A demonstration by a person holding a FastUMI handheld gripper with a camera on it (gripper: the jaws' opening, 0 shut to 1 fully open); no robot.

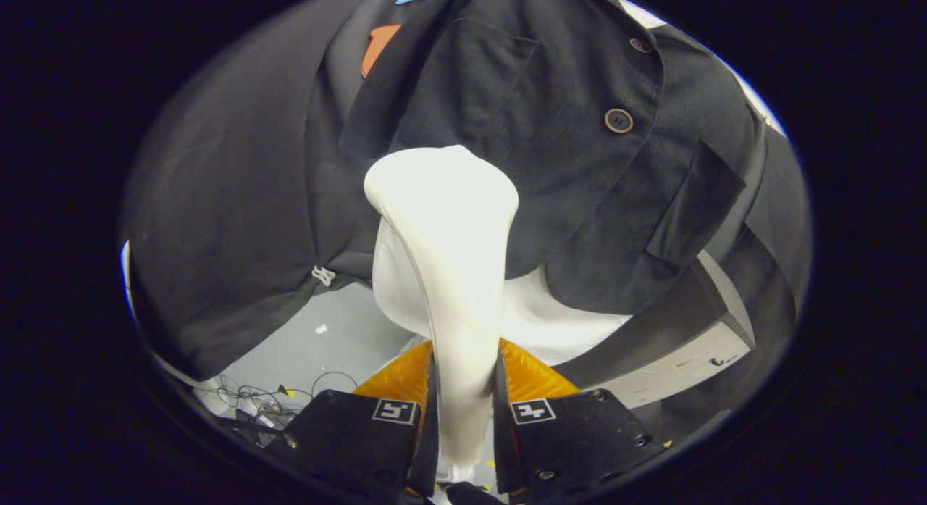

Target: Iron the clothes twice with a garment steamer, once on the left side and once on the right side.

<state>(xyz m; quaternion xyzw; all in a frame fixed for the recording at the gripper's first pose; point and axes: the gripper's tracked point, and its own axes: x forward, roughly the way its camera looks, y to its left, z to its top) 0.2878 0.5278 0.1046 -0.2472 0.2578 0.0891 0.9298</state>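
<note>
Your gripper (463,389), at the bottom centre of the frame, is clenched on the white garment steamer (445,273): both fingers press its handle from either side, with no gap visible. The steamer's long axis runs straight forward from the fingers, up the middle of the frame, and flares into a wide head at centre. That head sits against, or just in front of, the dark jacket (550,150); actual contact cannot be confirmed from this angle. The jacket hangs directly beyond the fingers and fills the upper half of the frame. Its button line (618,120) lies to the upper right of the steamer head, and a flap pocket (691,208) sits at right. The head is on the panel left of the buttons, near the hem. A white garment (558,316) shows below the jacket's hem, behind the handle. Judgement: a pass on one side appears under way; the other panel, across the button line at upper right, lies sideways from the head, so keep the head's face flat to the cloth when you shift over.
</note>
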